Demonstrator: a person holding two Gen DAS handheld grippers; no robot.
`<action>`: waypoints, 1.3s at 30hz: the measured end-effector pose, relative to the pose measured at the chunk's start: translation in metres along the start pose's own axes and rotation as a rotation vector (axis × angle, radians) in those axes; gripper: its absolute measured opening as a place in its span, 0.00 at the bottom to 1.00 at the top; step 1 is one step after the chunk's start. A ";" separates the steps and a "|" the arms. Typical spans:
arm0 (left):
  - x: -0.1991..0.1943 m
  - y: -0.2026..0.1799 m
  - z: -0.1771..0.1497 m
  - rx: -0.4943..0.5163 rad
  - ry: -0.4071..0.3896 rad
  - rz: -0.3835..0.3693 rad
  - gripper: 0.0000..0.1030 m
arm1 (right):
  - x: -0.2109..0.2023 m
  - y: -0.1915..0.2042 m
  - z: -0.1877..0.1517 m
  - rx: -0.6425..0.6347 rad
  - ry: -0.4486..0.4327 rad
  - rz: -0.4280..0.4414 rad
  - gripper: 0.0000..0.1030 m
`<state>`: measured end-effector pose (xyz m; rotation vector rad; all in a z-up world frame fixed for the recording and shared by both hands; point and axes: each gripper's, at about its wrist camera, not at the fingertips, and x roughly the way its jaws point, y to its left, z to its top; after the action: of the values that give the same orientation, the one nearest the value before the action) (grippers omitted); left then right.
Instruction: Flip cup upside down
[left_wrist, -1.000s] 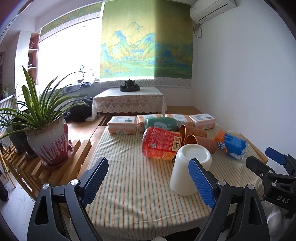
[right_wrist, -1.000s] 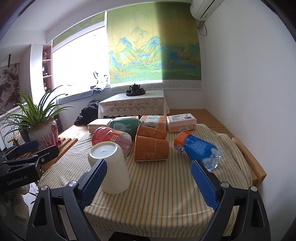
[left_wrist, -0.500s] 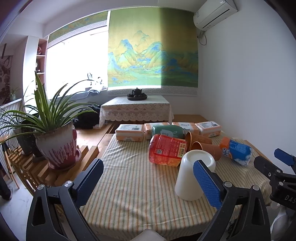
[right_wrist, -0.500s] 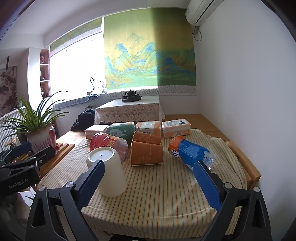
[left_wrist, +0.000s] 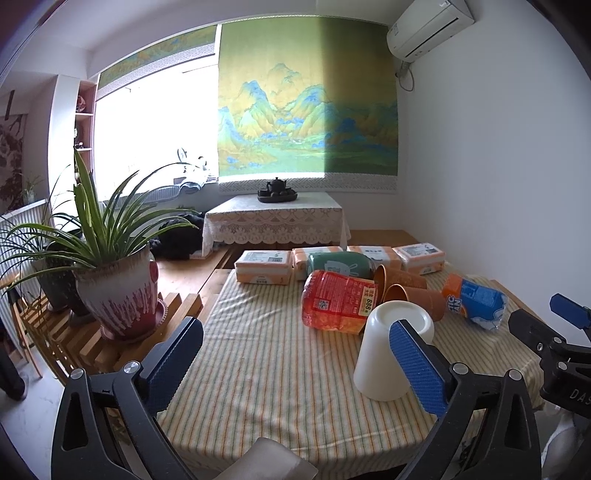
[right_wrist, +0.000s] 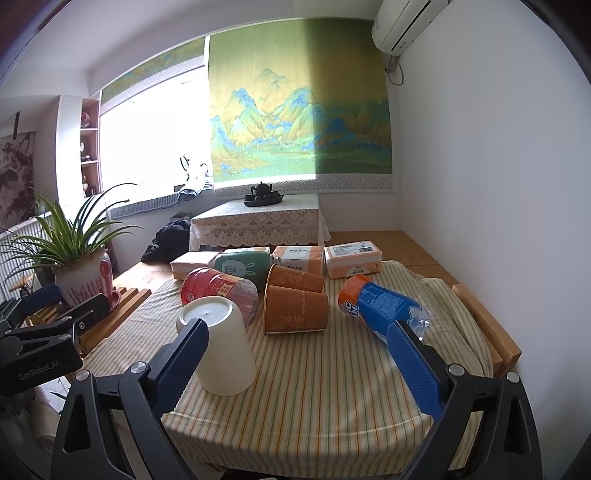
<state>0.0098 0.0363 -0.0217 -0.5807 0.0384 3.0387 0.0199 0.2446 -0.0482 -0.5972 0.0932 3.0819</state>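
A white cup (left_wrist: 388, 354) stands upside down, base up, near the front of the striped tablecloth (left_wrist: 273, 354); it also shows in the right wrist view (right_wrist: 221, 350). My left gripper (left_wrist: 295, 365) is open and empty, held back from the table's front edge, with its right finger in front of the cup. My right gripper (right_wrist: 299, 365) is open and empty, also back from the edge, with its left finger in front of the cup. Neither gripper touches the cup.
Behind the cup lie a red bottle (left_wrist: 338, 302), two orange paper cups (right_wrist: 295, 306), a green bottle (right_wrist: 242, 266), a blue-and-orange bottle (right_wrist: 380, 306) and several tissue packs (left_wrist: 264, 266). A potted plant (left_wrist: 114, 291) stands on a wooden rack at the left.
Both grippers have drawn back and risen slightly from the table. The white cup stays upside down in place.
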 end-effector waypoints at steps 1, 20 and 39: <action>0.000 0.000 0.000 -0.001 -0.001 0.000 0.99 | 0.000 0.000 0.000 -0.001 0.000 0.001 0.93; 0.002 0.000 0.000 -0.004 0.001 0.005 0.99 | 0.003 -0.002 -0.001 0.003 -0.002 -0.001 0.93; 0.009 0.000 0.001 -0.004 0.010 0.008 0.99 | 0.009 -0.007 -0.004 0.010 0.012 0.000 0.93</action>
<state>0.0016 0.0366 -0.0243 -0.5967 0.0344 3.0443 0.0134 0.2512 -0.0553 -0.6147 0.1089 3.0759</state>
